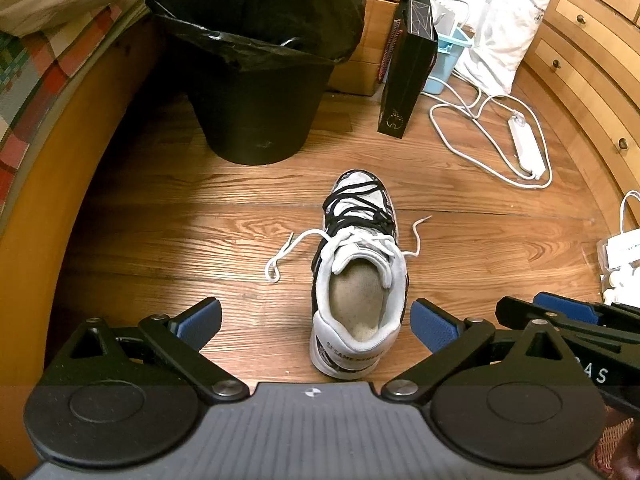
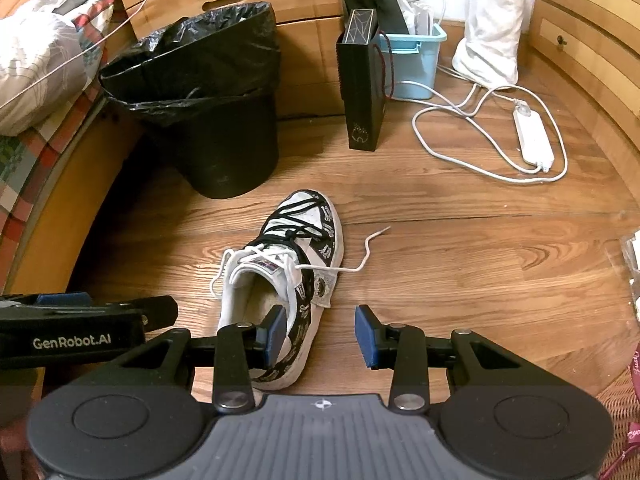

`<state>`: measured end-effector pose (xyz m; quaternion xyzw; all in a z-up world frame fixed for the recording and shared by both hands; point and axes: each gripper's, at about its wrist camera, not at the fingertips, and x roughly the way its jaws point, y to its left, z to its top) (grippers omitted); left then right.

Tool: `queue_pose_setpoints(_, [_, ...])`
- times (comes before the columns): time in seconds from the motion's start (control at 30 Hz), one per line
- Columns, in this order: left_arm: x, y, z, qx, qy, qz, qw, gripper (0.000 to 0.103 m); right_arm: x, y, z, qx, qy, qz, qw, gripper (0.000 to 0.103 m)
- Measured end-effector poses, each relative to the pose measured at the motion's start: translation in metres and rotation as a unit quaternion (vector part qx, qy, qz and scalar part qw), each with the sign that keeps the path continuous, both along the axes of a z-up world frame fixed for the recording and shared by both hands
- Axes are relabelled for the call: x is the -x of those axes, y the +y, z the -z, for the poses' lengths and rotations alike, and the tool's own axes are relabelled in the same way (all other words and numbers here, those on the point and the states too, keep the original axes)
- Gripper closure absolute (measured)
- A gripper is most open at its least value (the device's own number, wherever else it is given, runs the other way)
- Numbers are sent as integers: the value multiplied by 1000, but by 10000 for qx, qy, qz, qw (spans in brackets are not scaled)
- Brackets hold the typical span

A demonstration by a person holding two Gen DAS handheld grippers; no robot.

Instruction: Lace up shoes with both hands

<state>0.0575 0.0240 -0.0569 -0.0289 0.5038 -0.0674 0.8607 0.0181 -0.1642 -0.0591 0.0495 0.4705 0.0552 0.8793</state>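
A black bin (image 1: 256, 92) lined with a black bag, contents probably hidden, stands upper left; the white-and-black laced sneaker (image 1: 358, 276) lies mid-floor; left gripper (image 1: 316, 322) and right gripper (image 2: 320, 336) jaws wide, empty.

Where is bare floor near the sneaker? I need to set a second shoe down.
Free: wooden floor between the white-and-black sneaker, black bin and bed frame; also right of the sneaker, before the loose lace end. Crowded: white power strip and cable by the drawers.
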Motion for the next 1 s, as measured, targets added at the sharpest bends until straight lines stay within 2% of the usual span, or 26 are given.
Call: queue_pose_setpoints(1.0, [1, 0, 0, 66, 29, 5, 10000, 0, 0, 0, 0, -28, -5, 19, 10000, 61])
